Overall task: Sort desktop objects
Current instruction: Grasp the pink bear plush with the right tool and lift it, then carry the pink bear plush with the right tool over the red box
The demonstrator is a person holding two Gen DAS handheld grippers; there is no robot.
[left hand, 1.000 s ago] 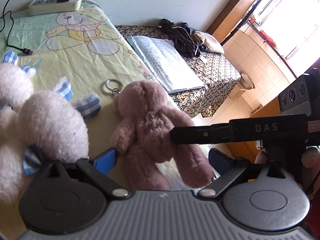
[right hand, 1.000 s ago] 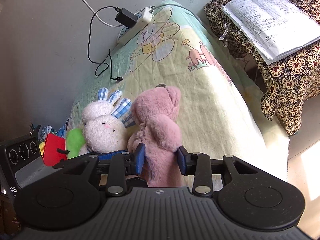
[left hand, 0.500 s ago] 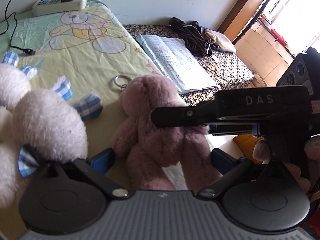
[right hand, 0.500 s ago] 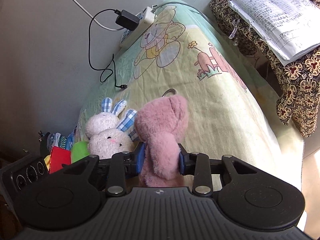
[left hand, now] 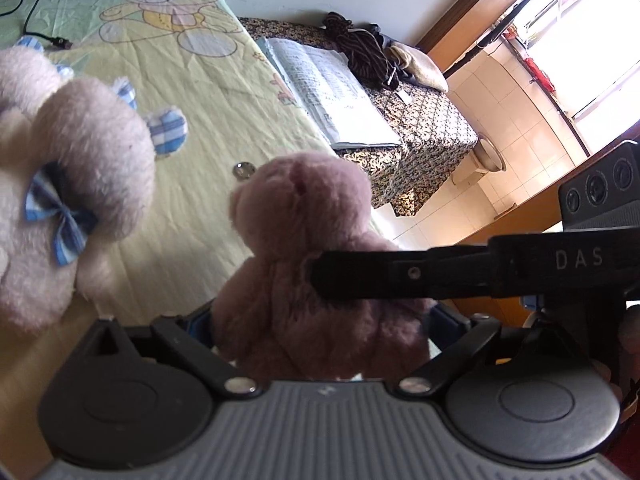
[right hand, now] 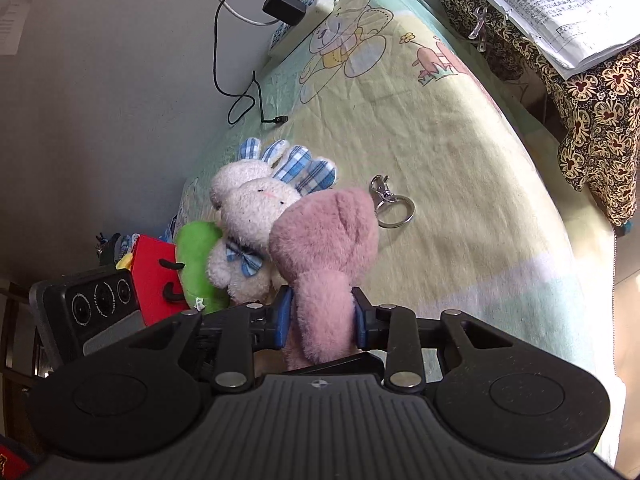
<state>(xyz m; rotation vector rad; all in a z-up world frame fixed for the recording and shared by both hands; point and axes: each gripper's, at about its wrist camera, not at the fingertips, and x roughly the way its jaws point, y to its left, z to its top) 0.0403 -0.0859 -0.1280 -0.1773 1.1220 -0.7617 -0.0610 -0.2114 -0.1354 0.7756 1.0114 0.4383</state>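
The right tool [right hand: 320, 320] is squeezing the pink bear [right hand: 324, 248] above the tabletop [right hand: 460, 160]; only its view is showing the keyring [right hand: 390, 204]. The left tool [left hand: 320, 324] is gaping around the bear's legs.

The pink plush bear [right hand: 324, 252] is being lifted clear of the keyring [right hand: 390, 204], exposed on the blanket [right hand: 460, 152], and carried between the left gripper's [left hand: 320, 320] fingers.

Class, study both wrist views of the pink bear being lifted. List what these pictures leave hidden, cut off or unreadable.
- Pink bear: legs hidden behind the right tool in the right view; face turned away in both.
- Left tool: its fingers are buried behind the bear in the left view, so contact is unclear.
- Papers: writing too small to read.
- Red toy: partly hidden by the green toy.
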